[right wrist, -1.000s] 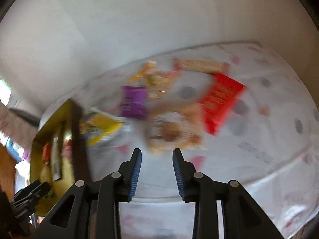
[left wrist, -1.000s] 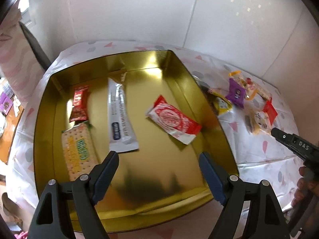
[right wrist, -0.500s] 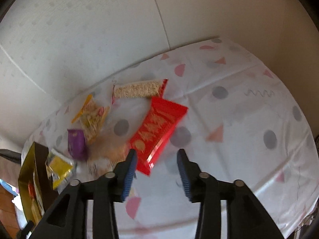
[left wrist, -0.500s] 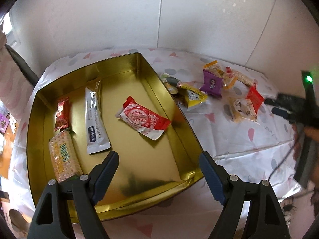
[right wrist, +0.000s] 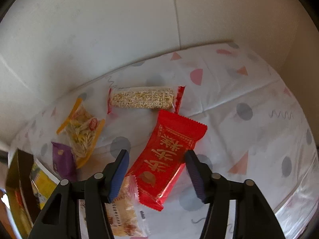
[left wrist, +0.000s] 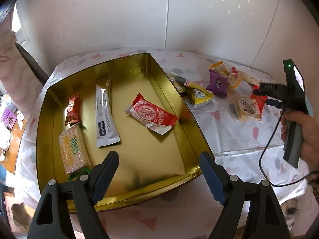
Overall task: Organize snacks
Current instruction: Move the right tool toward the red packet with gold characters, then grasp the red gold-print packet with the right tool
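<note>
A gold tin (left wrist: pixel 195 119) holds a red-and-white packet (left wrist: pixel 151 115), a white stick packet (left wrist: pixel 104 115), a cracker pack (left wrist: pixel 72 149) and a small red packet (left wrist: pixel 72 109). My left gripper (left wrist: pixel 159 169) is open and empty above the tin's near edge. My right gripper (right wrist: pixel 156 164) is open, its jaws on either side of a red packet with gold writing (right wrist: pixel 169 159) on the tablecloth; touching cannot be told. The right gripper also shows in the left wrist view (left wrist: pixel 261 89), over the loose snacks.
Loose snacks lie on the patterned tablecloth (right wrist: pixel 249 119): a sesame bar (right wrist: pixel 142 99), an orange-edged packet (right wrist: pixel 82 133), a purple packet (right wrist: pixel 62 162), a yellow packet (left wrist: pixel 200 96) and a beige biscuit pack (right wrist: pixel 123 215). A white wall stands close behind.
My right gripper has swung right from the snack pile, opened wider and come down over the red packet. My left gripper has drawn back from the tin, still open.
</note>
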Tool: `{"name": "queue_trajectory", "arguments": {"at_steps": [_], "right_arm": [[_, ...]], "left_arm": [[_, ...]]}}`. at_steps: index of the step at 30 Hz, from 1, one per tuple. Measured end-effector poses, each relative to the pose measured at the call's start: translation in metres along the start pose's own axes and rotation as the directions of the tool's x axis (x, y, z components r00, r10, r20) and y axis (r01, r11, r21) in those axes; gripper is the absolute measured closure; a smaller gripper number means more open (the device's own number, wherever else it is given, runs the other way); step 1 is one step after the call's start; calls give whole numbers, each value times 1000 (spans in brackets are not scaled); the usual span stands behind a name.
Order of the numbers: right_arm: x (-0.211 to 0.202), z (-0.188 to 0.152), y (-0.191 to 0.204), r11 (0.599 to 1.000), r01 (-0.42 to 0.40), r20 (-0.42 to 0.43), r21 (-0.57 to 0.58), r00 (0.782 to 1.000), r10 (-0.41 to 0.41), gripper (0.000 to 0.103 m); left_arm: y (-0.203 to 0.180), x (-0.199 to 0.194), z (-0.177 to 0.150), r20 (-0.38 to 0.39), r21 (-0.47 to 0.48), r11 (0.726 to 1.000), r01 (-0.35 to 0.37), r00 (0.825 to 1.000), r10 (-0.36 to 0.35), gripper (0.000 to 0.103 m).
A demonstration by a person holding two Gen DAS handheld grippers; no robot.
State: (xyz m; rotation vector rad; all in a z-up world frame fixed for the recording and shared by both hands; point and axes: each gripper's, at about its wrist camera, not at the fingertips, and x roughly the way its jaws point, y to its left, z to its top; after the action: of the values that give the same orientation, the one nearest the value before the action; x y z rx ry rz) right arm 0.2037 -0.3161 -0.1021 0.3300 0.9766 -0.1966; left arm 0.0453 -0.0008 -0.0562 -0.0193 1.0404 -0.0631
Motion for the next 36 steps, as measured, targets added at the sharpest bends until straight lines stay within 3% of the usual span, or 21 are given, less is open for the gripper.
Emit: {"name": "queue_trajectory", "arguments": {"at_steps": [1, 2, 6, 8, 10, 12, 13, 15, 18, 20, 24, 30, 36], "right_arm": [[-1, -2, 0, 999, 14, 10, -30, 1000, -14, 64], [-2, -4, -1, 998, 28, 19, -58, 999, -27, 68], [-9, -17, -27, 997, -65, 14, -42, 998, 66, 72], [-12, -21, -39, 997, -72, 14, -29, 997, 73, 77], [-11, -31, -55, 998, -62, -6, -24, 998, 62, 93], [-16, -38, -69, 997, -81, 11, -6, 997, 81, 94], [-18, -41, -73, 995, -102, 8, 9, 995, 102, 88], [-22, -43, -72, 987, -162, -4, -3, 987, 162, 86], [-27, -33, -59, 991, -130, 18, -12, 991, 130, 60], [-24, -22, -53, 994, -108, 15, 8, 994, 108, 52], [-8, -4, -31, 999, -28, -29, 15, 999, 29, 51], [14, 2, -5, 998, 61, -65, 26, 996, -59, 48], [-1, -19, -7, 995, 26, -18, -99, 999, -28, 51]], "left_arm": [[-2, 0, 1, 1, 2, 1000, 1, 1000, -1, 20], [-4, 1, 1, 2, 6, 1000, 3, 1000, -3, 20], [-18, 4, 6, 5, 41, 999, 18, 1000, -18, 20], [-29, 7, 9, -1, 65, 997, 32, 999, -32, 20], [-40, 8, 14, -1, 88, 995, 51, 999, -51, 20], [-52, 10, 19, -4, 112, 991, 71, 997, -71, 20], [-59, 11, 21, -7, 119, 989, 82, 997, -82, 20], [-67, 14, 25, -15, 122, 987, 101, 995, -100, 20], [-79, 14, 28, -19, 133, 984, 119, 993, -117, 20], [-84, 11, 29, -8, 152, 982, 114, 993, -114, 20], [-80, 3, 29, 15, 153, 984, 94, 995, -97, 20], [-55, -4, 26, 26, 77, 995, 63, 998, -65, 20], [-53, -1, 28, 24, 65, 996, 64, 998, -65, 20]]}}
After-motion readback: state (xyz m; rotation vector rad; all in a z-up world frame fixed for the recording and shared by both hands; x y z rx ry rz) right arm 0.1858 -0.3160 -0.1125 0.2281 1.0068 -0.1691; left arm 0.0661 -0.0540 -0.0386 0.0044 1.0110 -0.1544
